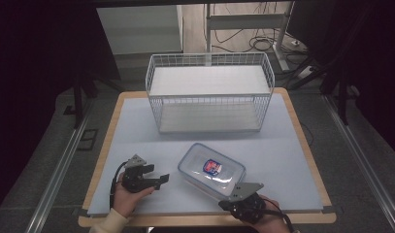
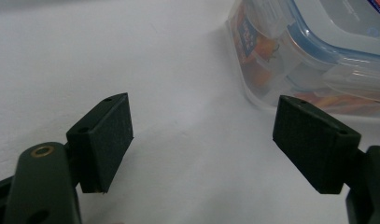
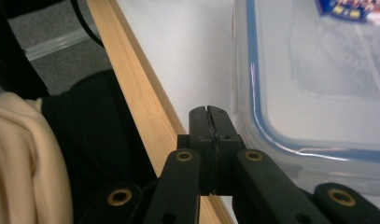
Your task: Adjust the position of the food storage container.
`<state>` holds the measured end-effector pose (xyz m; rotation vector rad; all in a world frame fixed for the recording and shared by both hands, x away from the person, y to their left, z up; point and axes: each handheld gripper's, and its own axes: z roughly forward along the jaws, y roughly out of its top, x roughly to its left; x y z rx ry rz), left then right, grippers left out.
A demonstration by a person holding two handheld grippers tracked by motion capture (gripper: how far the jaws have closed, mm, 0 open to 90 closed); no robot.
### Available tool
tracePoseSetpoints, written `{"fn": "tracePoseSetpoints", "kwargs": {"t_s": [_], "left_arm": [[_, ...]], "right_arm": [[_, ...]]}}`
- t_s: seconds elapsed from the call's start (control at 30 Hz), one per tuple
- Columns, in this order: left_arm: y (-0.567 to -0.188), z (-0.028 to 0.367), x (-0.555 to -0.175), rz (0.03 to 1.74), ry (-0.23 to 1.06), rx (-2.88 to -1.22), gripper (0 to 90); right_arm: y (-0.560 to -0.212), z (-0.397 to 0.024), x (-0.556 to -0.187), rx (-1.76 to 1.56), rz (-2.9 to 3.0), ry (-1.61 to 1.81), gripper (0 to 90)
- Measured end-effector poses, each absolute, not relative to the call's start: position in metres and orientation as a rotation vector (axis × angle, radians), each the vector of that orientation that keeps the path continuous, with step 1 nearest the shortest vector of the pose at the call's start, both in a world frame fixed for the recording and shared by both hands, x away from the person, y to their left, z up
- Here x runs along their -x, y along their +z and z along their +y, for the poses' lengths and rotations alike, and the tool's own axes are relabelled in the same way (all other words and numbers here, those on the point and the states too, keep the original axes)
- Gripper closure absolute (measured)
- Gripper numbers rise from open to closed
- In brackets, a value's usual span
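Near the table's front edge, between my open left gripper [image 1: 162, 180] and closed right gripper [image 1: 232, 193], sits the plastic container [image 1: 212, 169]: probably light, rigid, slick-lidded, best clamped across its side walls.

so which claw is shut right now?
The right claw, at the table's near edge beside the plastic box: its jaws are pressed together on nothing. The left claw stands wide open.
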<state>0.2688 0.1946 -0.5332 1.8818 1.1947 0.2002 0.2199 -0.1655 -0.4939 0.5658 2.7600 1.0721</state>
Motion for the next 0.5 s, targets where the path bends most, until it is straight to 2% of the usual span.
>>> {"fn": "tracePoseSetpoints", "kwargs": {"t_s": [0.5], "left_arm": [[-0.5335,0.1950,-0.2688,1.195,0.197,-1.883,19.9]], "right_arm": [[-0.4988,-0.1717,-0.2265,-0.585,2.725,1.031,90.0]]}}
